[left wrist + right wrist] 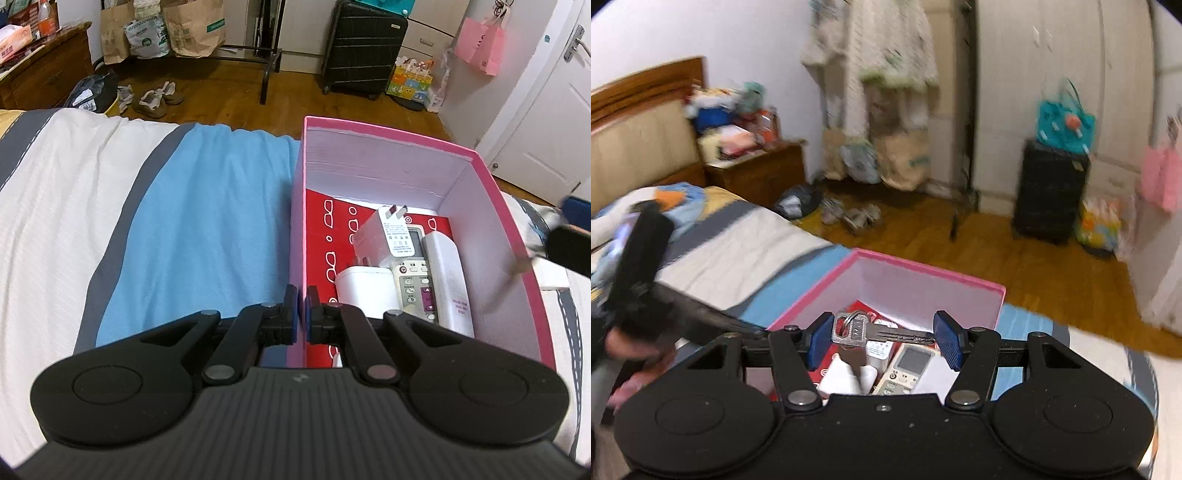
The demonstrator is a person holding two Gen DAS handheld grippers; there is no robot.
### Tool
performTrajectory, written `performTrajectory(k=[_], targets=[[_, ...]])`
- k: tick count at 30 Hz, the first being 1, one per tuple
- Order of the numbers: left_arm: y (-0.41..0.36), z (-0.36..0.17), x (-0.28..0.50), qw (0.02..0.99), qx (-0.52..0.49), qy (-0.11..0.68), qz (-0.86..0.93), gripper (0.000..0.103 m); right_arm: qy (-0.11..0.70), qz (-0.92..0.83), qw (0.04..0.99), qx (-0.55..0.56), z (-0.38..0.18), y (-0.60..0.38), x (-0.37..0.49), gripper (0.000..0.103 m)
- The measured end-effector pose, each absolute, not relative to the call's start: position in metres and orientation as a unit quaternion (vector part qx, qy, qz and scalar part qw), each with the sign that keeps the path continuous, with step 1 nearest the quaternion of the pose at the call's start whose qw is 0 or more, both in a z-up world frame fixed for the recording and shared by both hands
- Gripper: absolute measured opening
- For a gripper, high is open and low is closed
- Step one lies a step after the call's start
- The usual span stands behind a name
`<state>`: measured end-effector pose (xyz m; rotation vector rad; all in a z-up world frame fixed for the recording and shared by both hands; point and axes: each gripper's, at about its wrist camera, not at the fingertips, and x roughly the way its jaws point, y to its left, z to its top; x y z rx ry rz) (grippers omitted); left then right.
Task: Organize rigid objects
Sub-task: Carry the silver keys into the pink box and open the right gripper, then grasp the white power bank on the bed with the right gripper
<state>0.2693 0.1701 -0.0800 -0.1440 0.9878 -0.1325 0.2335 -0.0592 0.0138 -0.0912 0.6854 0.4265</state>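
Observation:
A pink box (517, 229) with white inner walls stands on the bed. It holds a white plug charger (384, 236), a grey-white remote (415, 284), a white adapter block (365, 291) and a long white remote (450, 280) on a red patterned sheet (325, 243). My left gripper (303, 295) is shut on the box's near left wall, one finger on each side. My right gripper (883, 325) hovers above the pink box (923, 273), shut on a silver key (871, 332) with a ring. The key lies crosswise between the blue pads (947, 339).
The bed has a blue, white and grey striped cover (207, 229). Past its edge lie a wooden floor, shoes (155, 98), paper bags and a black suitcase (362, 48). A wooden nightstand (757, 173) piled with items stands by the headboard. A hand (631, 350) holds the blurred left gripper.

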Motion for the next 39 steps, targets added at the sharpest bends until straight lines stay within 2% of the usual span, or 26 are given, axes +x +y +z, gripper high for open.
performTrajectory(k=[10, 15, 19, 26, 30, 34, 39], targets=[[0.173, -0.082, 0.269, 0.877, -0.069, 0.471, -0.072, 0.003, 0.438, 0.173, 0.872, 0.135, -0.035, -0.032, 0.297, 0.064], [0.176, -0.082, 0.271, 0.875, -0.078, 0.473, -0.076, 0.004, 0.454, 0.159, 0.855, 0.197, -0.050, -0.031, 0.308, 0.066], [0.177, -0.083, 0.272, 0.875, -0.077, 0.472, -0.077, 0.004, 0.447, 0.166, 0.856, 0.201, -0.040, -0.048, 0.301, 0.066], [0.175, -0.081, 0.274, 0.871, -0.078, 0.479, -0.071, 0.004, 0.417, 0.158, 0.882, 0.150, 0.009, -0.114, 0.256, 0.067], [0.173, -0.081, 0.275, 0.872, -0.073, 0.479, -0.068, 0.004, 0.439, 0.127, 0.880, 0.133, 0.027, -0.164, 0.240, 0.068], [0.166, -0.081, 0.274, 0.874, -0.057, 0.479, -0.061, 0.004, 0.474, 0.085, 0.858, 0.180, 0.022, -0.222, 0.235, 0.068], [0.163, -0.082, 0.274, 0.872, -0.050, 0.483, -0.056, 0.003, 0.501, 0.032, 0.831, 0.240, -0.015, -0.279, 0.236, 0.068]])
